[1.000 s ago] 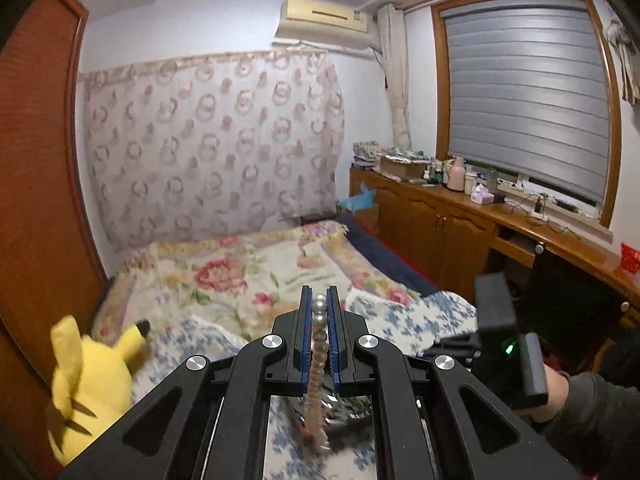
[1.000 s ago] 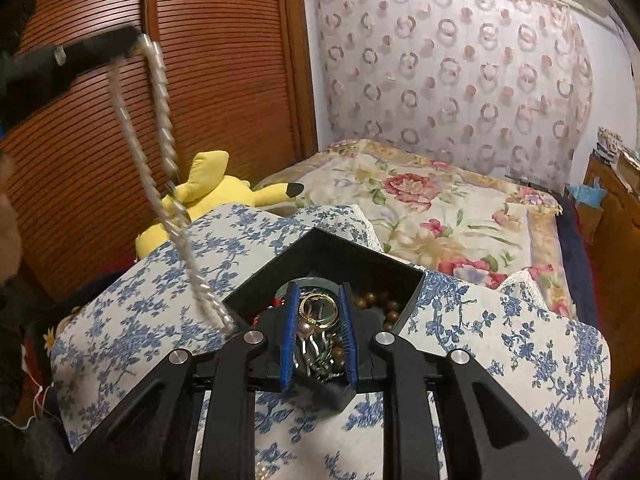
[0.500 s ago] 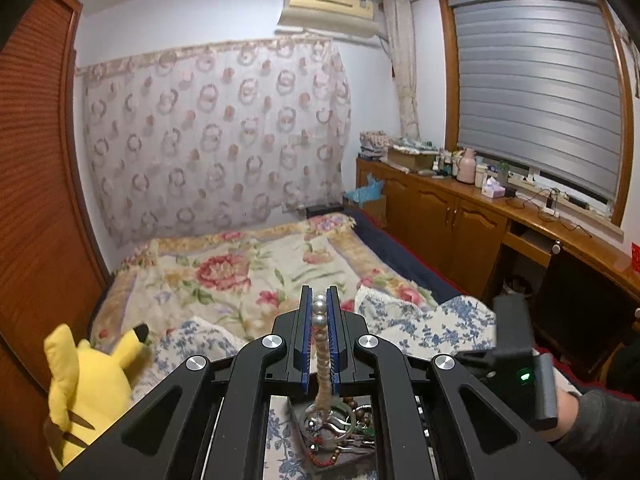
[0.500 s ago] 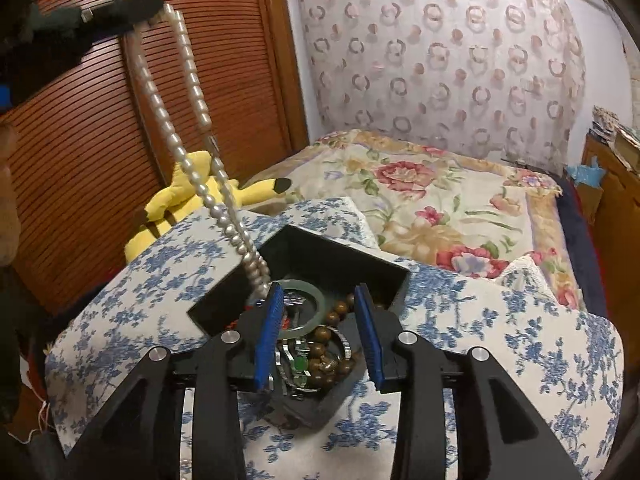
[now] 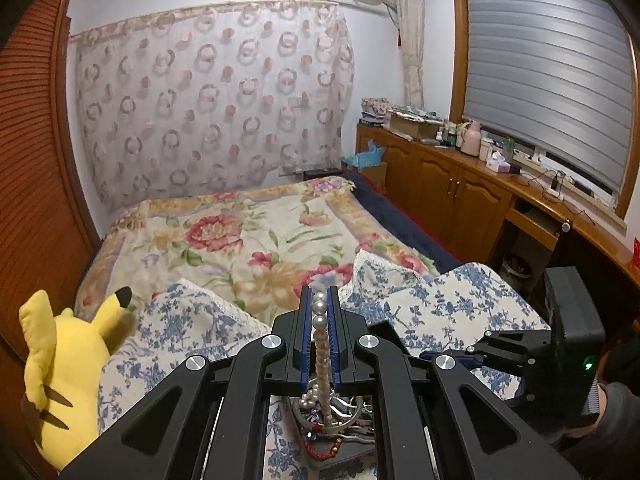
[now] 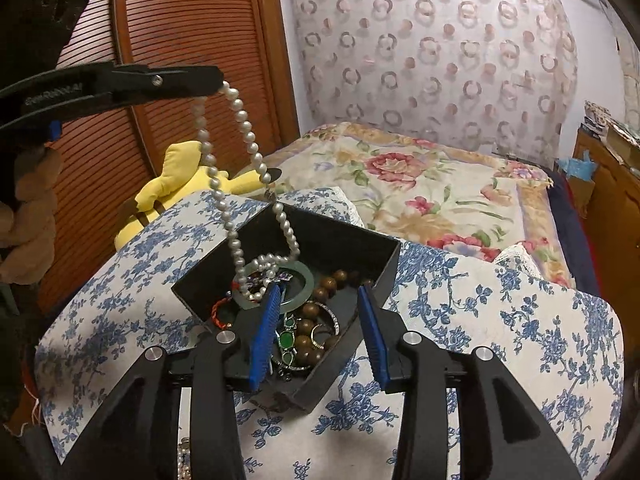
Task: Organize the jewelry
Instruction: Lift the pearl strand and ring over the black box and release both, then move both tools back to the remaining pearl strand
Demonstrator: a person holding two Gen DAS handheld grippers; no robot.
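- A pearl necklace (image 6: 240, 184) is clamped between the blue pads of the left gripper (image 5: 320, 312), whose jaws are nearly closed on the beads.
- From that grip the necklace hangs in a long loop, and its lower end is piled inside a black box (image 6: 344, 240), on top of a green bangle (image 6: 302, 276).
- The box is set on a cloth with blue flowers (image 6: 500, 320) and is filled with jewellery: brown wooden beads (image 6: 320, 304), a piece with green stones (image 6: 288, 340) and a red cord (image 6: 219, 312).
- The right gripper (image 6: 320, 324) is held over the near corner of the box with its jaws apart; they have just been opening, and nothing is pinched between the pads.
- A yellow plush toy (image 5: 60, 364) is seen beside the cloth, against a wooden slatted door (image 6: 180, 40).
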